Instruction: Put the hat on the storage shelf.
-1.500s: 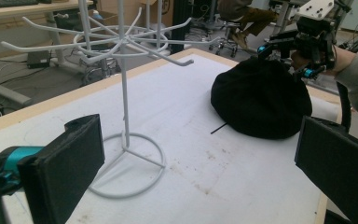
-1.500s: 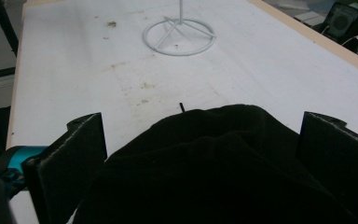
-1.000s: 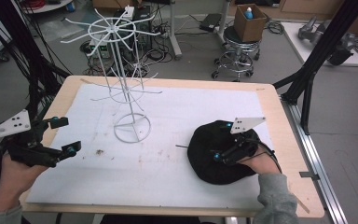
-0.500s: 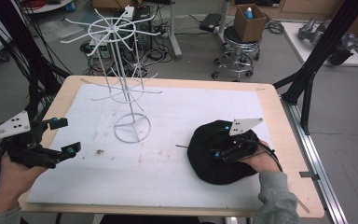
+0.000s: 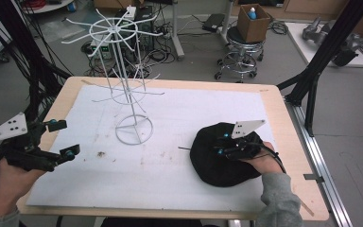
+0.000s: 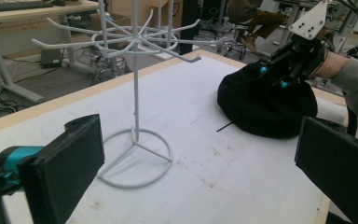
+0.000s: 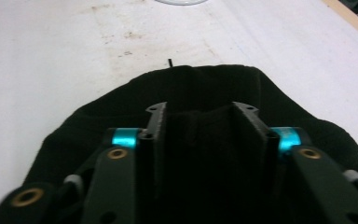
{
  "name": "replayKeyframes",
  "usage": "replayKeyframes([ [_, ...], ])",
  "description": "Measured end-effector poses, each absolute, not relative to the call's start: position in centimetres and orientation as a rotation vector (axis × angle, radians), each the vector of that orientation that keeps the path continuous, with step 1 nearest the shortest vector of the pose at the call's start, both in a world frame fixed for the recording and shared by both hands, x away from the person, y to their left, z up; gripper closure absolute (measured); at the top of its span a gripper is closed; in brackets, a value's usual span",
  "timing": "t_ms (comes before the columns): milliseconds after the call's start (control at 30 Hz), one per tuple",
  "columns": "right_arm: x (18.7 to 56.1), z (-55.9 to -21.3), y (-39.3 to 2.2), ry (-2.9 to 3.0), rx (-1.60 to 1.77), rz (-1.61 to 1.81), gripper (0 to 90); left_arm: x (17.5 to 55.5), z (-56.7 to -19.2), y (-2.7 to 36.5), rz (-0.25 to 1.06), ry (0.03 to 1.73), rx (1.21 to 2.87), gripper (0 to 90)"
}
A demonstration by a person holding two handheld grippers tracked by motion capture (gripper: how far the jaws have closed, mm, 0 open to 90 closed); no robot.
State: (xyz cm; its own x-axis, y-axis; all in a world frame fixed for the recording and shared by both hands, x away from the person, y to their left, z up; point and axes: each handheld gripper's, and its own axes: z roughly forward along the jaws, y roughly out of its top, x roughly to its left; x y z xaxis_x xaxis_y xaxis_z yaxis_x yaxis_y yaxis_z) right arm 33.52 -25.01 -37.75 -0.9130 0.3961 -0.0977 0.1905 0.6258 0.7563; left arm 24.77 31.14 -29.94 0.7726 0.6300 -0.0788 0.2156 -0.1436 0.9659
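Black cloth — a soft hat (image 5: pixel 217 158) — lies on the white mat (image 5: pixel 170 179) at about four o'clock from the wire stand (image 5: pixel 133 128), well apart from it. The right gripper (image 5: pixel 223 144) sits on top of the hat; its jaws have just been closing and now pinch a raised fold of the fabric between them. At about nine o'clock on the table (image 5: pixel 283 127), the left gripper (image 5: pixel 62 138) hovers over the mat's edge — jaws wide apart, nothing between them.
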Motion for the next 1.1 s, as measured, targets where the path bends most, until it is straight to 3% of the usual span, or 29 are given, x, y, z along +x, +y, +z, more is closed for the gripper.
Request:
replayKeyframes([
  [233, 33.5, -37.7, -25.1, 2.623, 0.528, 1.168, 66.9, 24.8, -30.0, 31.1, 0.414, 0.673, 1.716, 1.8],
  [1100, 32.3, -34.0, -26.7, 2.495, 0.604, 1.397, 70.0, 24.9, -30.1, 30.9, 0.409, 0.672, 1.718, 1.8],
])
